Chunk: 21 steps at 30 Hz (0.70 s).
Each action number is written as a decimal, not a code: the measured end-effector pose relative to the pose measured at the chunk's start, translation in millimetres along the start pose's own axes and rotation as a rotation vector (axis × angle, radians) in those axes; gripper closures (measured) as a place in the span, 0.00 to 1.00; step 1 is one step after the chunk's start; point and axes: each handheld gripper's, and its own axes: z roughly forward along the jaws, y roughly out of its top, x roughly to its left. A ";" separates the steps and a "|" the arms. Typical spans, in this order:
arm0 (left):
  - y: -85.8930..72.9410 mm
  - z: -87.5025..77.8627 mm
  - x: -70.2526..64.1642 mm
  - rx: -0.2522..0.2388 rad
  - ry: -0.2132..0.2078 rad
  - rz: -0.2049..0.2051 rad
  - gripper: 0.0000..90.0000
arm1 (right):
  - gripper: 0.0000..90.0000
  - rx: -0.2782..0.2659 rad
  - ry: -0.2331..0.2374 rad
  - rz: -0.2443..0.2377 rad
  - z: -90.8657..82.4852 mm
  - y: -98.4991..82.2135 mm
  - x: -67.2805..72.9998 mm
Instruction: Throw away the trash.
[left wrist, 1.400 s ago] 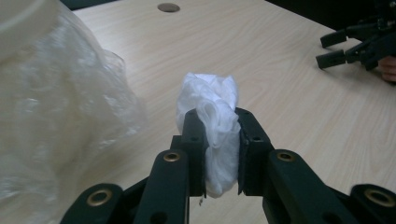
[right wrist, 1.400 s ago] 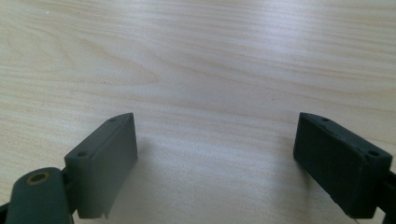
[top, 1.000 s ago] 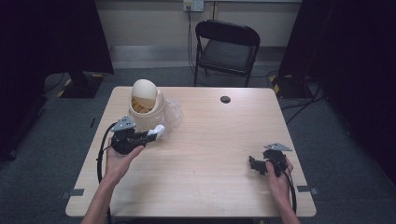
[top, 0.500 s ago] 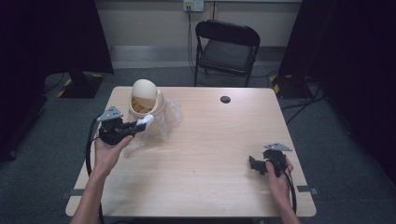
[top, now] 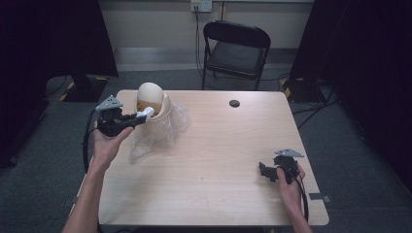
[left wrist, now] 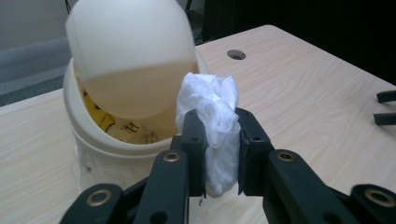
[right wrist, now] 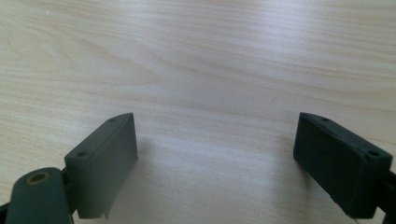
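The left gripper [left wrist: 215,154] clamps a crumpled tissue [left wrist: 210,116] just beside the bin [top: 151,104] (right gripper [right wrist: 229,163] gapes idle); next, push it through the flap.

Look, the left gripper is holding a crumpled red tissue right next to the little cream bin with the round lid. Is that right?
Not quite: the tissue is white, not red, as the left gripper view shows. The rest holds: the left gripper is shut on it, right beside the little cream bin with the round lid.
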 end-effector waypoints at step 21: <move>4.1 37.6 29.8 0.098 0.054 -0.049 0.85 | 0.14 0.001 0.000 0.001 0.0 0.0 0.1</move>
